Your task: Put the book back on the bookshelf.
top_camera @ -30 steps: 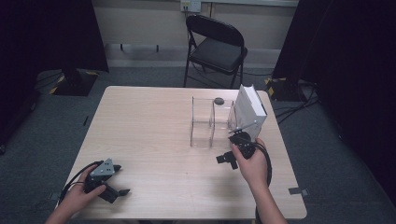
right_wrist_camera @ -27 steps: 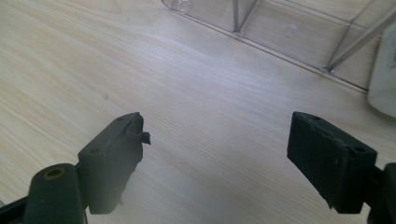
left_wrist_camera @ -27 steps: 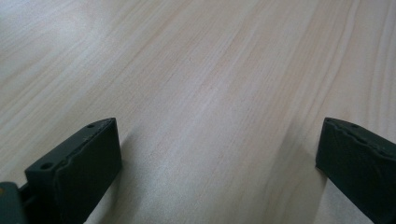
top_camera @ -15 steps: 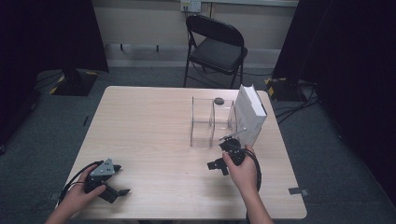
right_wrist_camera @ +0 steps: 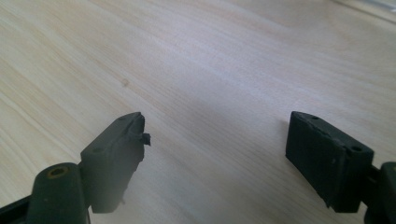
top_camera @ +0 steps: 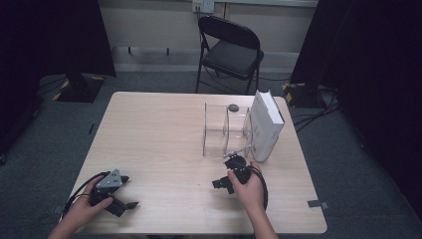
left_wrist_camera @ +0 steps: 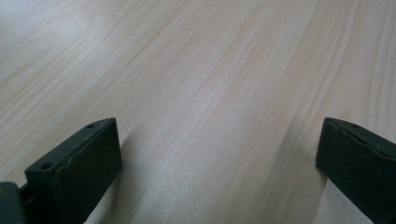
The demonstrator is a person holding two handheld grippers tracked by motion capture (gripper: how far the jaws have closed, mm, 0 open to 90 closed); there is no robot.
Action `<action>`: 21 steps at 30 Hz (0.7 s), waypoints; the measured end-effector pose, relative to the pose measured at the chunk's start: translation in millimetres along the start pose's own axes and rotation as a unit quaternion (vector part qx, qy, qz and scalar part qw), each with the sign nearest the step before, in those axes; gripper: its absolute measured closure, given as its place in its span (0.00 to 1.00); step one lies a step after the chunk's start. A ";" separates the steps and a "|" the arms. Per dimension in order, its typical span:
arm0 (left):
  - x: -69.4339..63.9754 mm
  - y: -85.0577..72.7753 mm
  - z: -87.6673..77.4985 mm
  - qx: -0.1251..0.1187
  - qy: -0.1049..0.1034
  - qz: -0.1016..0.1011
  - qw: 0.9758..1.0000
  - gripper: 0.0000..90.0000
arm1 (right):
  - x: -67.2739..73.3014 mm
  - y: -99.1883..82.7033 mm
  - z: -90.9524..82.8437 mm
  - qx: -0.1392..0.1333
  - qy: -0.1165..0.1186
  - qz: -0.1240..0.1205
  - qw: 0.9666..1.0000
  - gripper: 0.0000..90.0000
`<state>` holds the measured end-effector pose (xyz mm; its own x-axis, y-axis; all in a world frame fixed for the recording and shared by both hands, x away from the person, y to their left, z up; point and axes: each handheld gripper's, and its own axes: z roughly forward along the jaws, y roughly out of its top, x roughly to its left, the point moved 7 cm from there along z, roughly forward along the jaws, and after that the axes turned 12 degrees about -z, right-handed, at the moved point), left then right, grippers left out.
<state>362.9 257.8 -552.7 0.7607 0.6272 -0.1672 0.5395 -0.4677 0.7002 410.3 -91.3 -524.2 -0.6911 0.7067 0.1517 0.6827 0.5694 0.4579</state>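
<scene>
My left gripper (top_camera: 128, 192) rests low at the near left corner of the wooden table (top_camera: 149, 129), held in a hand, with a grey plate on top. In the left gripper view its jaws (left_wrist_camera: 217, 135) stand wide apart over bare wood, so it is open. My right gripper (top_camera: 224, 172) is held low over the table just in front of a clear acrylic stand (top_camera: 224, 132). It is open, and the right gripper view (right_wrist_camera: 217, 123) has only tabletop between the jaws. A thick white book (top_camera: 264, 124) leans upright against the stand's right side.
A small dark round object (top_camera: 232, 107) lies behind the stand. A black folding chair (top_camera: 231, 52) stands beyond the table's far edge. Cables run over the floor at the right (top_camera: 308, 117). Black curtains hang on both sides.
My right hand has come down and toward the near side, away from the book, and the gripper now points left across the table. The left hand has not moved.
</scene>
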 end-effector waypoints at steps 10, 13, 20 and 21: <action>0.1 0.0 0.0 0.000 0.000 0.001 1.000 0.00 | 10.3 1.7 14.4 -0.020 -0.033 -0.049 0.998 0.15; 0.1 0.0 0.0 0.000 0.000 0.001 1.000 0.00 | 13.8 0.7 19.6 -0.041 -0.063 -0.088 0.993 0.14; 0.1 0.1 0.1 0.000 0.000 0.001 1.000 0.00 | 18.2 -1.9 29.5 -0.133 -0.099 -0.115 0.979 0.11; 0.3 -0.1 -0.1 0.001 0.000 0.002 1.000 0.00 | 17.7 -2.2 30.1 -0.145 -0.101 -0.117 0.977 0.11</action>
<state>363.0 258.1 -552.7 0.7627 0.6257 -0.1636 0.5370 -0.4717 0.6994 403.7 -67.4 -549.0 -0.7393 0.6565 -0.1496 0.3957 0.6034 0.6924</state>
